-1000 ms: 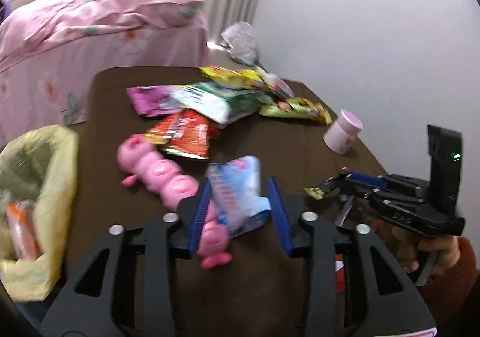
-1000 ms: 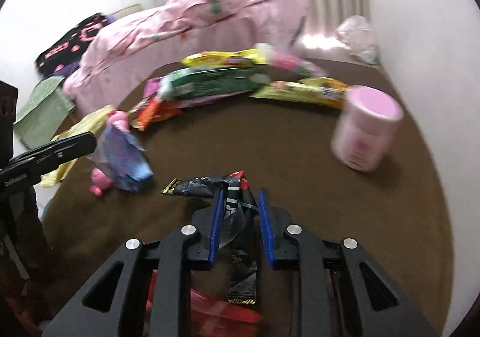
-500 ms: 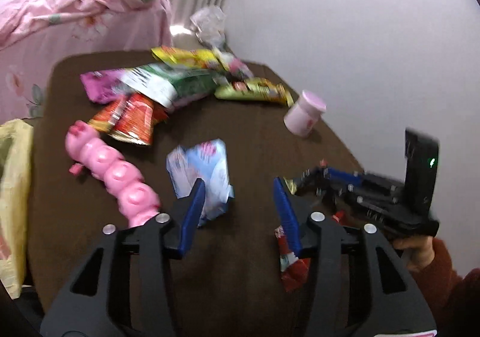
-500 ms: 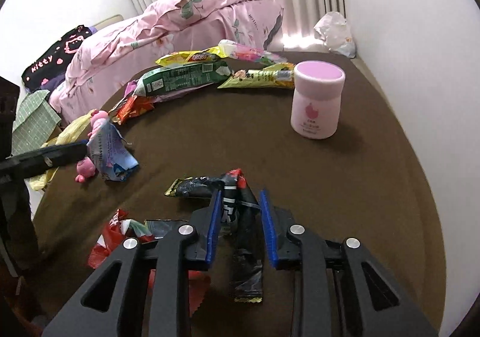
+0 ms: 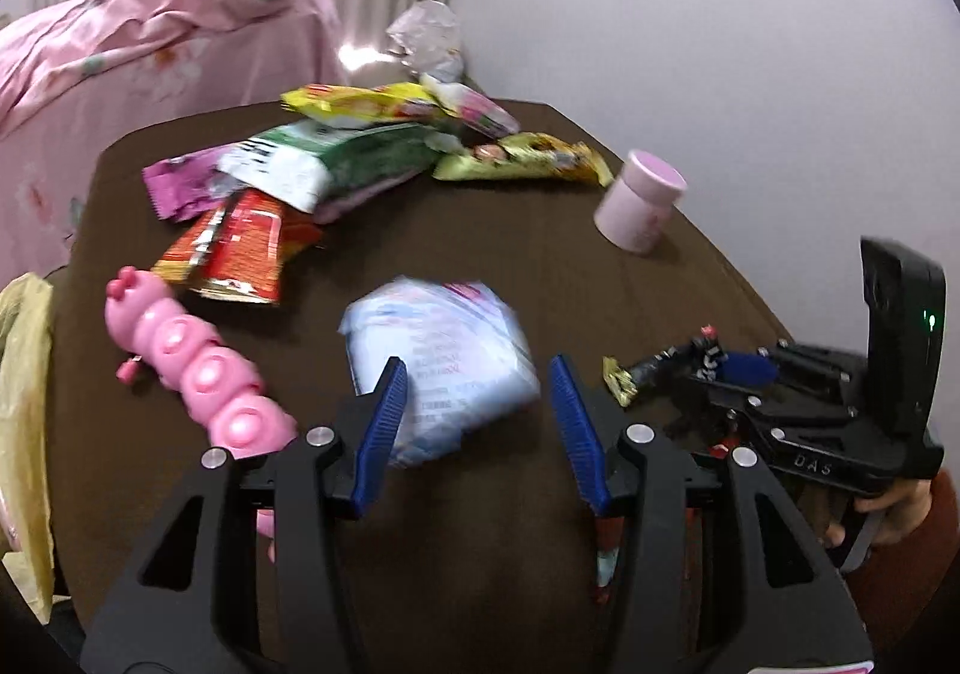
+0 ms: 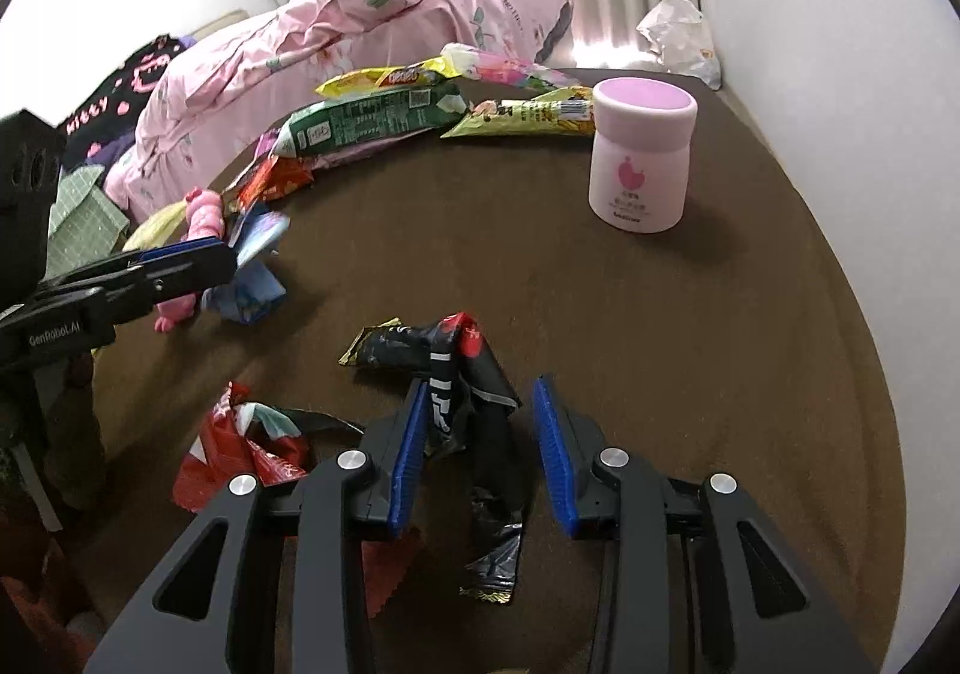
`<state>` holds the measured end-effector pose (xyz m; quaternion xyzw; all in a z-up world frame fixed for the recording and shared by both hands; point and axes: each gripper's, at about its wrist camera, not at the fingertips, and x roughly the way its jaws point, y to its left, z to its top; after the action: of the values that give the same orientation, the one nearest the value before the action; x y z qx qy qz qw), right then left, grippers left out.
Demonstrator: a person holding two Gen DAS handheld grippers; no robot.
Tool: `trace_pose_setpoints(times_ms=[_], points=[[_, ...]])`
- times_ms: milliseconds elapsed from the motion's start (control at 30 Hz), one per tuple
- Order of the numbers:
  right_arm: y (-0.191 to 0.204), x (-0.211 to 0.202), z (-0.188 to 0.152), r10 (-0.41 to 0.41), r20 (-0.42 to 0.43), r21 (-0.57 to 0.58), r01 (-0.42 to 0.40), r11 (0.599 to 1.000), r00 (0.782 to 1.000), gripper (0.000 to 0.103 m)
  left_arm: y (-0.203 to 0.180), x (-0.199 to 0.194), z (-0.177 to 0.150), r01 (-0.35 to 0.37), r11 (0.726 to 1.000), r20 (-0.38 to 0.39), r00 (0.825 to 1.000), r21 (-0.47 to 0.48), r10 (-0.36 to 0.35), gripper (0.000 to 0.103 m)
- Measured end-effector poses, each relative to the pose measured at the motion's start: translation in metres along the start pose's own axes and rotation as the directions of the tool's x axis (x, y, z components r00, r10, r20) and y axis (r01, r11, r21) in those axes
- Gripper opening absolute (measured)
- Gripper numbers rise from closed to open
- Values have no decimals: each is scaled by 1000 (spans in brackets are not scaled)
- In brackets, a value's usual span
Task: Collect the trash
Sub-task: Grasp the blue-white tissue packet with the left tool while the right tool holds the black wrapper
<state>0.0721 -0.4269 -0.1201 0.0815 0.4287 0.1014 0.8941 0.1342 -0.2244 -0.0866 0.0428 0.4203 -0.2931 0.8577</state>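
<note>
L gripper (image 5: 474,416) sitting spread, blue wrapper (image 5: 441,374) lying between pads w/o being pinched. R gripper (image 6: 480,452) jaws opening, black wrapper (image 6: 474,392) lying loose between them on brown counter (image 6: 660,344). Pink jar (image 6: 639,158) standing well apart.

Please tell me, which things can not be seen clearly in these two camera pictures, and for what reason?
- Blue wrapper, left wrist view: motion blur makes its print unreadable.
- Yellow bag, left wrist view: cut off by the picture's edge; contents not visible.
- Red wrapper, right wrist view: partly hidden behind the right gripper, whose jaws are opening around the black wrapper.
- Pink toy, right wrist view: mostly covered by the left gripper.
</note>
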Motion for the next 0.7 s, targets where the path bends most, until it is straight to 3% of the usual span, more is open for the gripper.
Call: trace_pose_setpoints(times_ms=[167, 300, 433, 500, 600, 700], points=[[2, -4, 0, -27, -14, -18, 27, 999, 1000, 34, 2, -7, -4, 27, 999, -4, 1000, -20, -27, 47], [13, -13, -2, -72, 59, -98, 78, 992, 996, 34, 9, -31, -3, 51, 997, 42, 998, -53, -48, 47], [11, -10, 3, -31, 53, -89, 35, 995, 998, 34, 20, -57, 1, 42, 995, 115, 993, -95, -31, 49], [9, -9, 5, -39, 51, -81, 43, 996, 998, 20, 28, -63, 3, 6, 992, 139, 990, -125, 12, 51], [3, -22, 5, -26, 96, -45, 31, 999, 995, 19, 36, -55, 6, -61, 985, 101, 992, -159, 78, 51], [-4, -36, 4, -40, 139, -9, 41, 999, 990, 19, 30, -39, 7, -50, 989, 63, 996, -137, 59, 51]])
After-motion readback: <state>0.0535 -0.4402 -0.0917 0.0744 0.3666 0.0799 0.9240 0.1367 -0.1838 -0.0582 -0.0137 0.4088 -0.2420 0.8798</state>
